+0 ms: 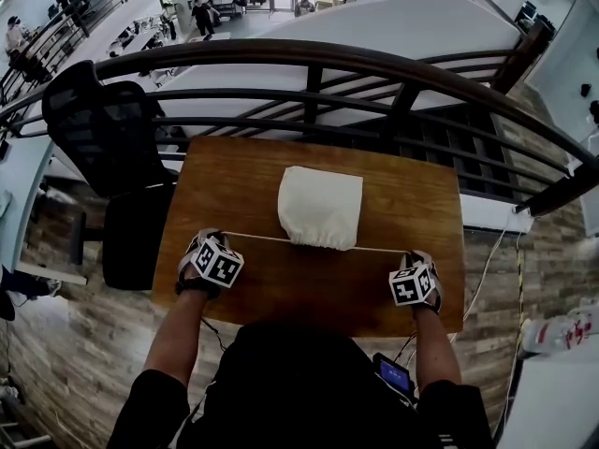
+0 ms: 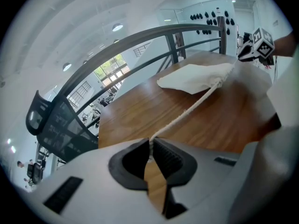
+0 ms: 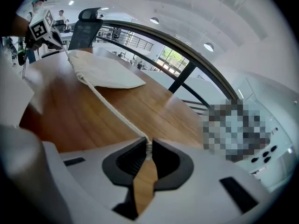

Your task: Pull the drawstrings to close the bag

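Note:
A cream cloth bag point(image 1: 320, 205) lies on the wooden table point(image 1: 243, 185), its gathered mouth toward me. A white drawstring point(image 1: 262, 238) runs taut from the mouth out to each side. My left gripper point(image 1: 208, 248) is shut on the left cord end; in the left gripper view the cord point(image 2: 187, 111) enters between the dark pads point(image 2: 168, 160) and leads to the bag point(image 2: 194, 77). My right gripper point(image 1: 418, 267) is shut on the right cord end; in the right gripper view the cord point(image 3: 112, 108) stretches from the pads point(image 3: 164, 161) to the bag point(image 3: 105, 71).
A dark curved railing point(image 1: 309, 64) runs just behind the table. A black mesh office chair point(image 1: 112, 138) stands at the table's left. Beyond the railing lies a lower floor with people. Cables hang at the table's right edge point(image 1: 487, 269).

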